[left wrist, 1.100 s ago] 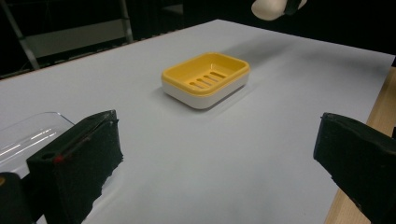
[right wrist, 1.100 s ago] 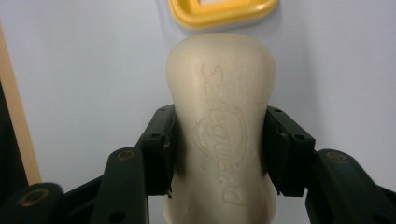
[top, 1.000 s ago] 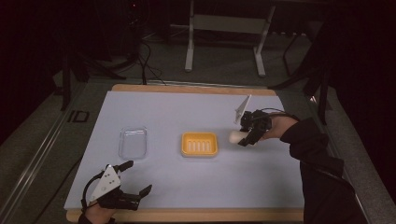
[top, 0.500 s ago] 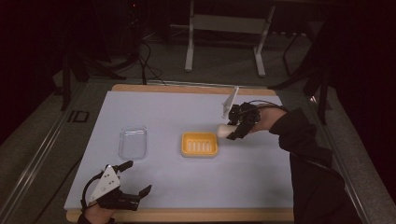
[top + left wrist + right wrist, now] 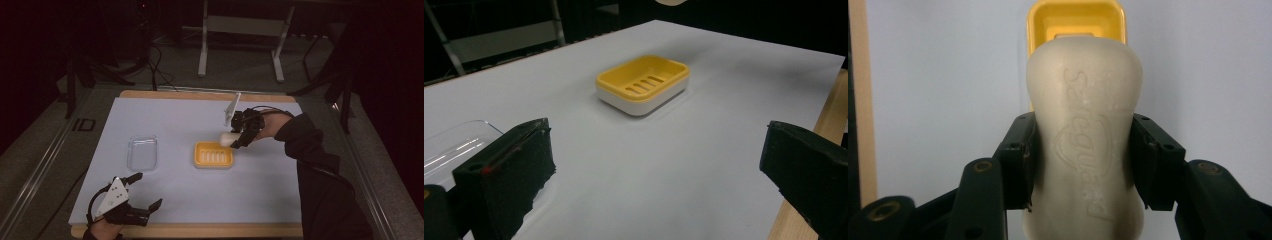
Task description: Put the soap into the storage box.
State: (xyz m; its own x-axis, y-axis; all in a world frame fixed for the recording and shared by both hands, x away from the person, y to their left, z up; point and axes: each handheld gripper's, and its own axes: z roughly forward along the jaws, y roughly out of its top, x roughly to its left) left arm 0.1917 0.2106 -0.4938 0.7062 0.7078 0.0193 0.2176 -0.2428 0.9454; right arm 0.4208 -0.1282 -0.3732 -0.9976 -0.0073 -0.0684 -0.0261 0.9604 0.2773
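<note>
**Soap held over its dish**

The right gripper is clamped on a pale bar of soap, with one jaw pressed to each long side so the bar cannot slip. It hangs in the air just above the far right corner of the yellow soap dish, which sits near the middle of the table. From the right gripper view the dish lies straight ahead under the bar's tip — a good line-up for lowering it in. The dish has slots in its floor, likely so water can drain away, and it looks empty and ready.

A clear plastic lid lies flat to the left of the dish, well apart from it. It may be the dish's cover, set aside so the way in is open.

The left gripper waits near the front left corner of the table. Its jaws stand wide apart and hold nothing — it seems to be keeping out of the way.
</note>
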